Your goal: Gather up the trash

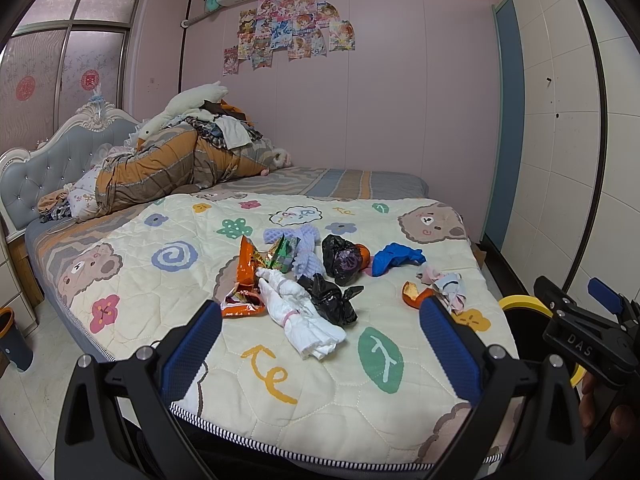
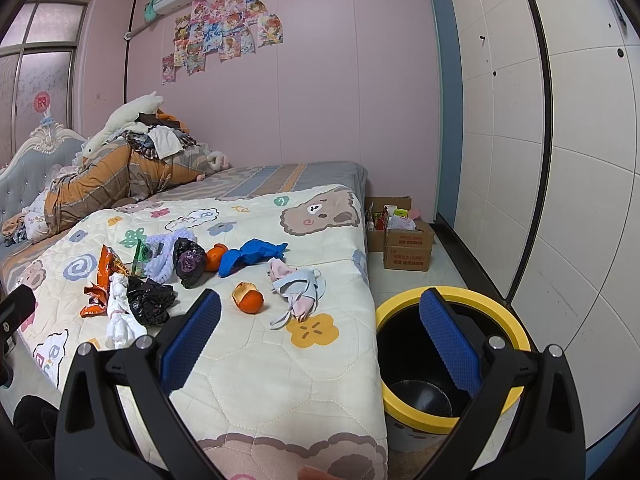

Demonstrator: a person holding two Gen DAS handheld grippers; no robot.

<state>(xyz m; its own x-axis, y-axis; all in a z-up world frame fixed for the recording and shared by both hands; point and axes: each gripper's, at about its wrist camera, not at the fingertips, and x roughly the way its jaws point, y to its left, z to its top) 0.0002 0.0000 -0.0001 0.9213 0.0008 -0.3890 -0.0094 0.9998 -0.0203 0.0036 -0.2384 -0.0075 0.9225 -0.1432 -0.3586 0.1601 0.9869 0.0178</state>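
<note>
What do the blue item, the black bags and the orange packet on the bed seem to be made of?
Blue item: probably thin rubber or latex, matte and softly folded, like a glove. Black bags: thin plastic film, glossy and crinkled. Orange packet: foil-lined plastic, judging by shiny creases and its silvery inside.

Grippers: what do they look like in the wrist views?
Both alike: black angular plastic frames with silver screw heads, each carrying two fingers faced with blue textured pads. The left view also shows the right gripper from the side, with white "DAS" lettering on its black body.
</note>
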